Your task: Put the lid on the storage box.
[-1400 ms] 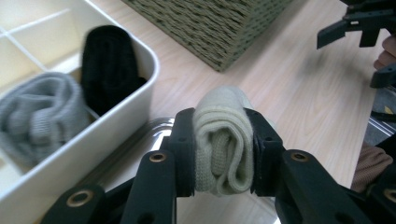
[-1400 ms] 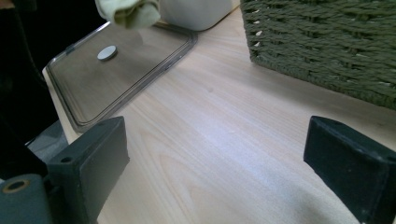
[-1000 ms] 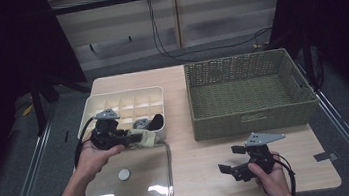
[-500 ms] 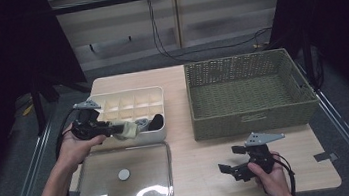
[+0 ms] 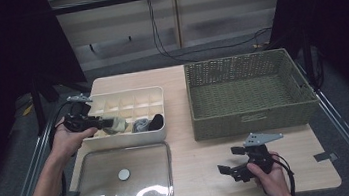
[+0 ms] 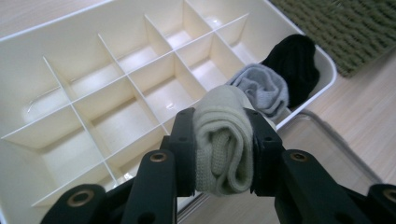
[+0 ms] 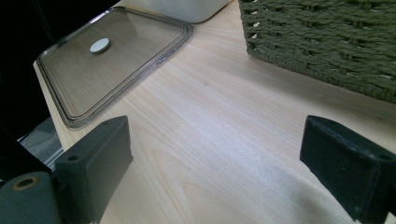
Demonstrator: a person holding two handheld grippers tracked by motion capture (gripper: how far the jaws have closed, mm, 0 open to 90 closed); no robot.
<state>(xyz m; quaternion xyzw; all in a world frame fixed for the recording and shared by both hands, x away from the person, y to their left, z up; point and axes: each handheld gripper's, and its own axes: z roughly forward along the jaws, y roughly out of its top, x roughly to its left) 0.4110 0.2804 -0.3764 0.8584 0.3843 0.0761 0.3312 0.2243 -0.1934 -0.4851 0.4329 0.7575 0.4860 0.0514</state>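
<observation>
The left gripper has its jaws clamped on a rolled cream sock above the divided box. Lower it squarely into one empty cell beside the grey sock before releasing. The right gripper rests wide open, empty, on the table.

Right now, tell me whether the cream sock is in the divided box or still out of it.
Out. The left gripper clamps the rolled cream sock above the white box, beside the grey sock and black sock.

Divided box left of basket, lid before box
</observation>
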